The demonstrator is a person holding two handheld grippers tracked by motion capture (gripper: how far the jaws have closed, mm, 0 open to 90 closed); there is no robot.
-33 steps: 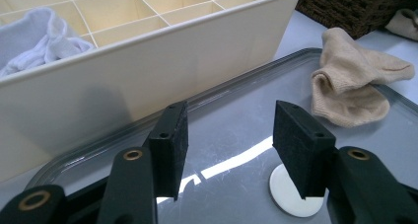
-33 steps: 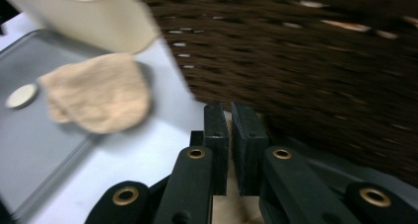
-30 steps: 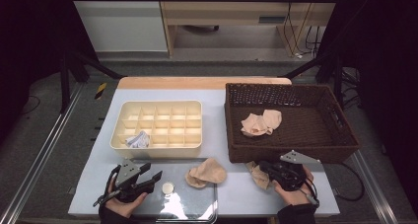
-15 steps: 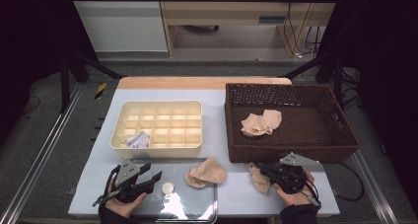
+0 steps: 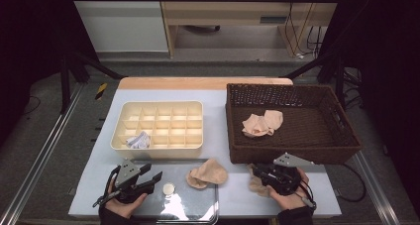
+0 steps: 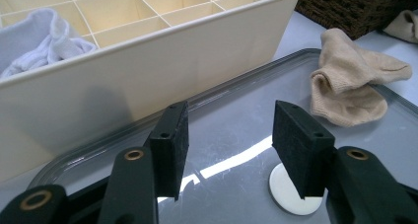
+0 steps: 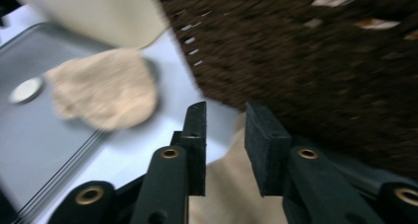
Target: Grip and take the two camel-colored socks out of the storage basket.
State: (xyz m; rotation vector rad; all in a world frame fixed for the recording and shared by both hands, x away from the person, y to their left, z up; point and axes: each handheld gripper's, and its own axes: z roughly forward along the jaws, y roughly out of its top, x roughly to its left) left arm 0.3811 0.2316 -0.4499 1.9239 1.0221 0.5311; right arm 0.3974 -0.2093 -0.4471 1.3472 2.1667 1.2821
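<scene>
Two beige socks lie on the table near the grippers. One sock (image 5: 258, 184) lies crumpled under and just ahead of the right gripper (image 5: 265, 174), against the foot of the woven basket (image 5: 346, 145); in the right gripper view its cloth (image 7: 231, 184) shows below the gap between the jaws, which have just been opening and stand apart with nothing pressed between the pads. The second sock (image 5: 207, 173), folded and with a ribbed cuff, rests between the two grippers on the edge of a clear tray (image 5: 198, 210); in the left gripper view it (image 6: 352, 86) lies ahead and to the right of the jaws. The left gripper (image 5: 148, 178) holds its jaws open and empty above the tray, a white disc (image 6: 291, 192) just below its right jaw. Ahead of those jaws stands a cream divided box (image 5: 163, 150), one near compartment holding a white cloth (image 5: 138, 140). The dark brown basket holds another beige sock pair (image 5: 262, 123). All rest on a pale blue table (image 5: 218, 116) with a wooden far edge; beyond it are a grey floor and a wooden bench.
</scene>
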